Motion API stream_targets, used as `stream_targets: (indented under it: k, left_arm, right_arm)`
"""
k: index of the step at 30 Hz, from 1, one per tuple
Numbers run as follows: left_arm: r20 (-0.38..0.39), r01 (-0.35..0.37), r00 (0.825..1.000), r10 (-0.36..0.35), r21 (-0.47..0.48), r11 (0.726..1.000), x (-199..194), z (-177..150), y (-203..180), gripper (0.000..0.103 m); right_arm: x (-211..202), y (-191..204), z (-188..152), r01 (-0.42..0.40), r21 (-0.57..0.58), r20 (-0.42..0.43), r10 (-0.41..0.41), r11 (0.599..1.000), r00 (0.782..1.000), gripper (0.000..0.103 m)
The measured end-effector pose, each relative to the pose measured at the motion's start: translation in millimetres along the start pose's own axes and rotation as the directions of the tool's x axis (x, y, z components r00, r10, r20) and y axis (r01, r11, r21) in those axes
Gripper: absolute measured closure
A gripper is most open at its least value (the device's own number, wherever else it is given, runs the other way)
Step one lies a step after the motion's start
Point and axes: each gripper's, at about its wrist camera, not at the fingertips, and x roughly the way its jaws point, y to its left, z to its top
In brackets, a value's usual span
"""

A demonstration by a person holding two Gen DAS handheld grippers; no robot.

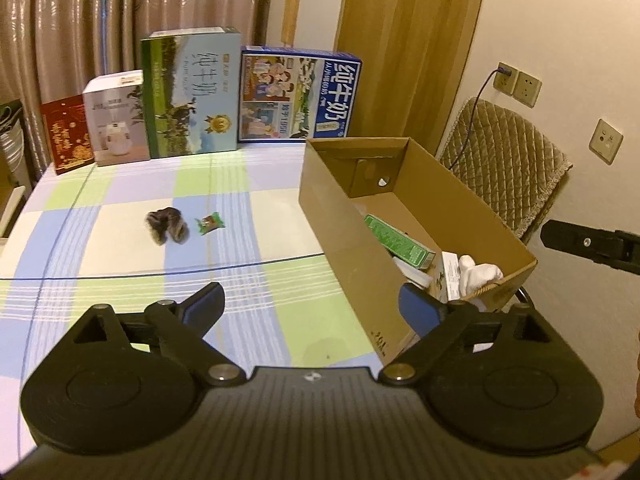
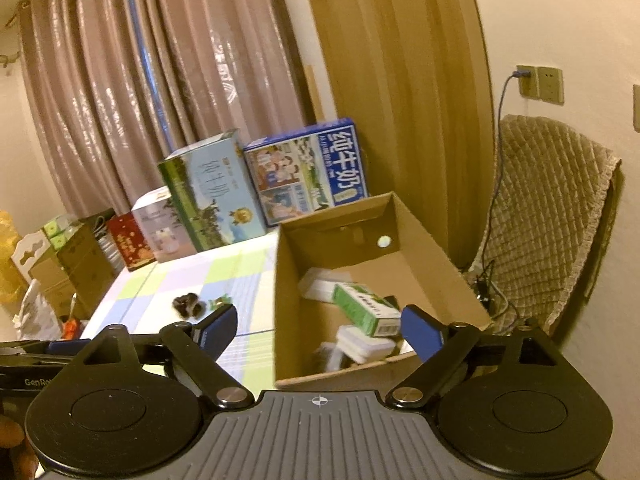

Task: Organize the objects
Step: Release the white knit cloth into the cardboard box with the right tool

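An open cardboard box (image 1: 344,216) stands on the right of the checked tablecloth (image 1: 120,240); it also shows in the right wrist view (image 2: 292,292). Inside lie a green carton (image 1: 400,240) (image 2: 366,308), a white crumpled item (image 1: 478,272) and a white case (image 2: 366,344). A dark furry object (image 1: 167,226) (image 2: 187,304) and a small green wrapped candy (image 1: 210,224) (image 2: 222,301) lie on the cloth. My left gripper (image 1: 312,306) is open and empty above the cloth beside the box. My right gripper (image 2: 320,326) is open and empty above the box's near end.
Milk cartons (image 1: 192,92) (image 1: 300,96), a white box (image 1: 116,120) and a red box (image 1: 68,132) line the table's far edge. A chair with a quilted cover (image 1: 504,164) stands right of the table. Boxes and bags (image 2: 60,256) sit left of the table.
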Motion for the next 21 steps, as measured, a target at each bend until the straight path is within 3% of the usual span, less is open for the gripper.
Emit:
stream_targets:
  k: [10,21]
  left_arm:
    - [0.018,-0.072,0.997,0.073,-0.026,0.997,-34,-10,35,0.001]
    - [0.020,-0.129,0.991,0.131,-0.082,0.988,-56,-22,69,0.001]
  right_arm:
    - [-2,36,-8,-0.057,-0.044,-0.012,0.057,0.997,0.998,0.002]
    - [2,67,-14,-0.095,-0.080,-0.026,0.093,0.992,0.995,0.002]
